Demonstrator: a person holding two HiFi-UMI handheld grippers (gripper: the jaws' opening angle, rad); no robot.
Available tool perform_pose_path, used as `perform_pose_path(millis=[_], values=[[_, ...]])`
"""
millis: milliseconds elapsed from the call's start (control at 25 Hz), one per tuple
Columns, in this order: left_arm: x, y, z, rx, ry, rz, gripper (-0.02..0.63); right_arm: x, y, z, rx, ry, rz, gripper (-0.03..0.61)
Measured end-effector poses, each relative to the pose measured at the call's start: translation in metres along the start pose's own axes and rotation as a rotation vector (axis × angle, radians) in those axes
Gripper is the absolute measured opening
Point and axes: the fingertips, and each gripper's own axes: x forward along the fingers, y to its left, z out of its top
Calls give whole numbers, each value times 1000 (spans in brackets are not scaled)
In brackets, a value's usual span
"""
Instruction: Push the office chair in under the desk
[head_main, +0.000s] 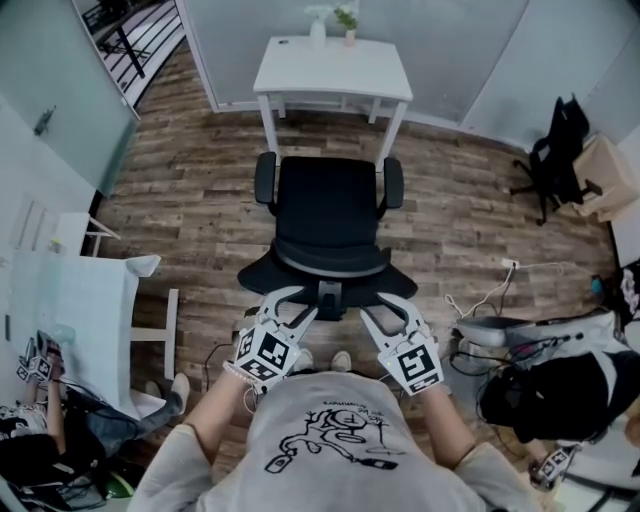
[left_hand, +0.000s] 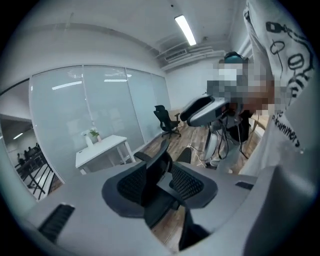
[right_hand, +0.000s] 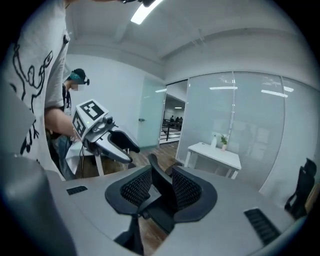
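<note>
An uneven shove could swivel the office chair (head_main: 327, 215) and knock an armrest (head_main: 392, 185) against a desk leg (head_main: 395, 125) (the armrests look about as wide as the gap between the legs), shaking the small plant (head_main: 347, 20) on the white desk (head_main: 333, 68). The chair stands just before the desk, seat facing it, not yet under. The left gripper (head_main: 297, 308) and right gripper (head_main: 386, 310) both gape wide and hold nothing, poised at the backrest (head_main: 320, 270) rim; whether either touches it I cannot tell.

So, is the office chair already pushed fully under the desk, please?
No, the office chair stands with its seat showing out in front of the desk.
</note>
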Motion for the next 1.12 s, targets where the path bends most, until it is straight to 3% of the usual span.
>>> perform_pose_path(millis=[240, 600, 1120], values=[[23, -5, -48, 298, 188, -10, 173, 19, 4, -44, -208, 129, 30, 150], [47, -12, -106, 572, 348, -66, 186, 44, 9, -103, -405, 300, 84, 158], [73, -6, -172, 654, 483, -138, 225, 72, 15, -183, -570, 495, 188, 177]])
